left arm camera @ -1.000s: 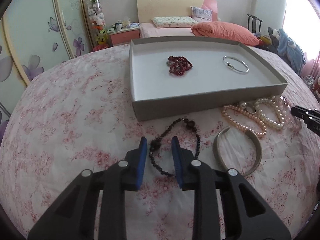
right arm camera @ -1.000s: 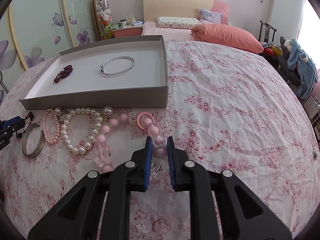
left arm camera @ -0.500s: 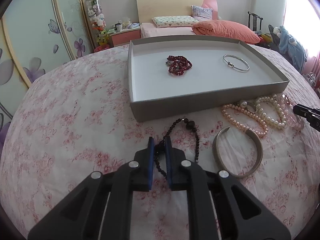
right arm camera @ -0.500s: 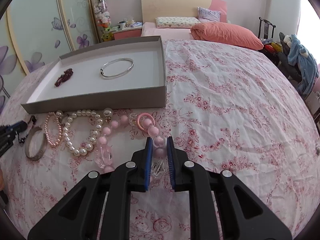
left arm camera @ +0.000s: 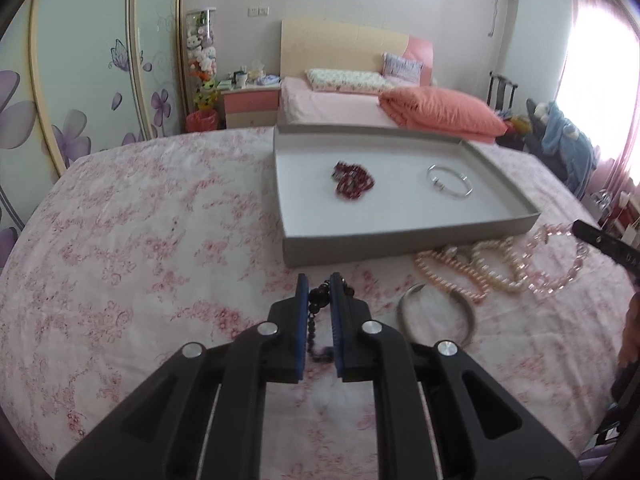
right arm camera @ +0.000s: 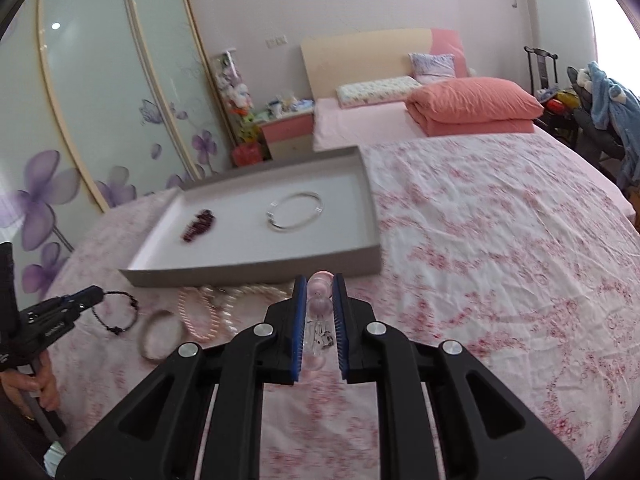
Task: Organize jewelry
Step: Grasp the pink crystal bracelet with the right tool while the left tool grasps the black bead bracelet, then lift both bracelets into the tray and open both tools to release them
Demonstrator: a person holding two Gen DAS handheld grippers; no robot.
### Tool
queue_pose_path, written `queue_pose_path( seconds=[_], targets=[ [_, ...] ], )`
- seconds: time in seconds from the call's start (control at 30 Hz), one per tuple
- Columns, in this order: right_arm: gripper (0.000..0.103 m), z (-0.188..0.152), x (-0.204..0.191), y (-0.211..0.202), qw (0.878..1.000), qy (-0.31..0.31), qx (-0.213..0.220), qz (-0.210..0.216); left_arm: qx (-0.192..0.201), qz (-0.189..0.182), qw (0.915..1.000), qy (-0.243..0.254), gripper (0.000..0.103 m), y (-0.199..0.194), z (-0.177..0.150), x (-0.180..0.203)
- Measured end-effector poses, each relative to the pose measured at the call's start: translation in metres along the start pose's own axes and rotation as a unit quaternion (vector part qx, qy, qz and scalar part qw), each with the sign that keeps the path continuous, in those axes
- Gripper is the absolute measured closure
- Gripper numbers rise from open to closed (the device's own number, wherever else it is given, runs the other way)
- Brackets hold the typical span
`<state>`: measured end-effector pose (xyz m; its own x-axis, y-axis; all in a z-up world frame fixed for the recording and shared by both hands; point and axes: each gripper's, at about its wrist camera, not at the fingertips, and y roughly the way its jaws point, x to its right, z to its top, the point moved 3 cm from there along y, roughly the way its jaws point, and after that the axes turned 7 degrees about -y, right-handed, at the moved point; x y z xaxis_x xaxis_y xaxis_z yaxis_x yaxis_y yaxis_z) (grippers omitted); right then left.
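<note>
1. Here, the gray tray [left arm camera: 400,244] sits on the floral bedspread [left arm camera: 140,240] just ahead of both claws, its near wall facing me. Left of the tray in the left wrist view the bedspread is bare; right of the tray in the right wrist view it is also bare cloth out to the bed's edge.
2. Inside the tray lie a dark red bead bracelet [left arm camera: 354,181] and a silver bangle [left arm camera: 449,181], well apart, with bare floor between and around them.
3. Compared with a second ago, my left claw [left arm camera: 319,293] has closed from open onto the black bead necklace [left arm camera: 318,300], and both claws have lifted, so the tray looks farther below.
4. My left claw is clenched on the black bead necklace, whose strand dangles between the pads; in the right wrist view its loop [right arm camera: 116,310] hangs off the claw tip.
5. My right claw [right arm camera: 319,294] is clenched on the pink bead necklace [right arm camera: 319,304], pink and clear beads showing between the pads.
6. On the bedspread, between the claws and just before the tray wall, lie the pearl strands [left arm camera: 472,266] and a metal cuff [left arm camera: 436,312].
</note>
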<state>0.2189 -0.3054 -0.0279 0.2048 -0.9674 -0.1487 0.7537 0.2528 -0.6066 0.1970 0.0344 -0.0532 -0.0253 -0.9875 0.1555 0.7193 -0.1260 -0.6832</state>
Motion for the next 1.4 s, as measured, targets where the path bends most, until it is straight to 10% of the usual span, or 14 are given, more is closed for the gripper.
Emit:
queue_pose_path(
  seconds=[1.4],
  targets=[
    [0.089, 0.018, -0.062, -0.045, 0.992, -0.050, 0.116, 0.015, 0.090, -0.006, 0.9959, -0.006, 0.092, -0.054, 0.012, 0.045]
  ],
)
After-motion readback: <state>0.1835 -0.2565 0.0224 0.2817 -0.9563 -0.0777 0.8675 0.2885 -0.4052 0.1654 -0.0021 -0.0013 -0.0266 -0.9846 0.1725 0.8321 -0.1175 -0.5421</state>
